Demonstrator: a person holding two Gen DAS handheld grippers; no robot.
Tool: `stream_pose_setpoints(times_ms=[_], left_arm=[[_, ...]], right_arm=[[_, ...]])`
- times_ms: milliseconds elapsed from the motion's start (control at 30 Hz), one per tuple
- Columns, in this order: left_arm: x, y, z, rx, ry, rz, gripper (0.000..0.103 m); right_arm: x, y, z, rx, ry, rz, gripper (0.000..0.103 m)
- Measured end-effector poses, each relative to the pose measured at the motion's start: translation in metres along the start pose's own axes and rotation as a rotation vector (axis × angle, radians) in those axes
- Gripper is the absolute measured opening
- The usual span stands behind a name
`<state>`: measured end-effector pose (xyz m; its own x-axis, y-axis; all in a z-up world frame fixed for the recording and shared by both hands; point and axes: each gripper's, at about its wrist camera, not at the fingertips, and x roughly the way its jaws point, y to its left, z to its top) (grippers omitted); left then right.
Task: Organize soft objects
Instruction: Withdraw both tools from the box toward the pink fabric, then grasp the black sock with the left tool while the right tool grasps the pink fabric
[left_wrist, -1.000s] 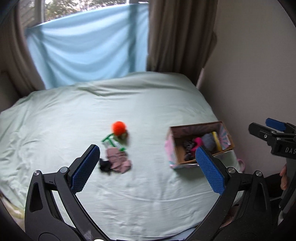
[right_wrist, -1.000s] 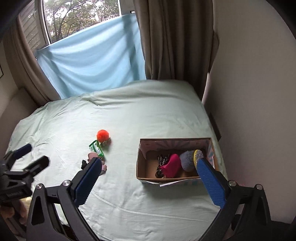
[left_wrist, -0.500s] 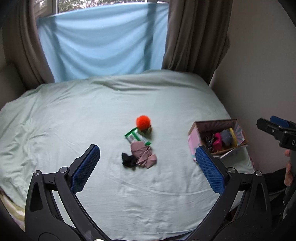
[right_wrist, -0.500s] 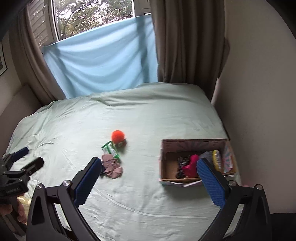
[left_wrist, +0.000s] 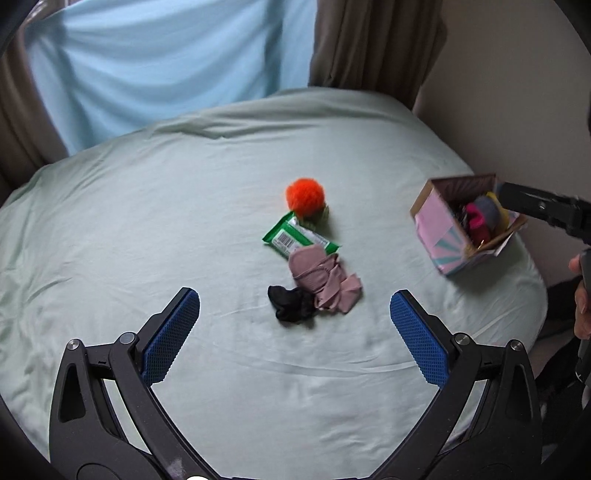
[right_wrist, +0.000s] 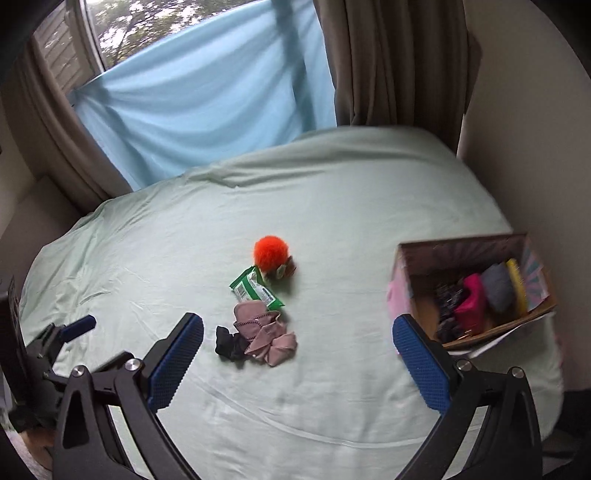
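Two grippers, both with jaws spread wide and nothing between the blue pads: left gripper (left_wrist: 294, 334) above the near part of the bed, right gripper (right_wrist: 298, 360) likewise, lower right of the loose items.

Bed sheet (left_wrist: 147, 229), pale green, lightly creased.

Loose cluster near the middle of the sheet:
- Orange pom-pom (left_wrist: 305, 196), fluffy, farthest from the grippers, touching a small greenish-brown item whose kind cannot be told.
- Green packet (left_wrist: 295, 238), flat, barcode visible, just in front of the pom-pom, one end under the pink cloth.
- Pink cloth (left_wrist: 323, 282), crumpled, overlapping the packet's near end.
- Black cloth (left_wrist: 290, 302), small, bunched, touching the pink cloth on its left side.

Cardboard box (right_wrist: 402, 295), open top, pink and teal pattern outside, at the right edge of the bed, well apart from the cluster. Contents: magenta item (right_wrist: 472, 301), grey item (right_wrist: 498, 282), yellow item (right_wrist: 517, 284), dark patterned fabric (right_wrist: 448, 295).

Right gripper also seen in the left wrist view at far right, partly across the box, a hand (left_wrist: 581, 295) on its handle.

Blue drape (right_wrist: 207, 99) over the window, brown curtain (right_wrist: 391, 62) beside it.
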<state>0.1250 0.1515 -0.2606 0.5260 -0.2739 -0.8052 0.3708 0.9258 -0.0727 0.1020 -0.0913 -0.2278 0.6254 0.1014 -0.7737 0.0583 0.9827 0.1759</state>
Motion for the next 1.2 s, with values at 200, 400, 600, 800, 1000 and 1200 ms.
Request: stream_pose_setpoints(times_ms=[200,400,600,800,1000,1200], left_arm=[[0.074,0.009,-0.015,0.087,0.046,-0.052,0.103],[0.145,0.007,-0.029,0.189,0.084,-0.104,0.102],[0.198,0.015,-0.038,0.235,0.127,-0.160,0.096],[0.232,0.011,-0.050,0.300,0.183,-0.183,0.093],[0.242,0.006,-0.052,0.358,0.205,-0.207,0.078],[0.239,-0.004,-0.053,0.434,0.188,-0.235,0.037]], right_arm=[[0.073,0.012,-0.020,0.062,0.017,0.002,0.102],[0.144,0.018,-0.044,0.107,0.050,0.019,0.102],[0.204,0.017,-0.064,0.166,0.101,0.016,0.100],[0.242,0.018,-0.076,0.200,0.150,0.012,0.097],[0.263,0.025,-0.081,0.208,0.184,0.015,0.082],[0.264,0.029,-0.081,0.193,0.192,0.013,0.066]])
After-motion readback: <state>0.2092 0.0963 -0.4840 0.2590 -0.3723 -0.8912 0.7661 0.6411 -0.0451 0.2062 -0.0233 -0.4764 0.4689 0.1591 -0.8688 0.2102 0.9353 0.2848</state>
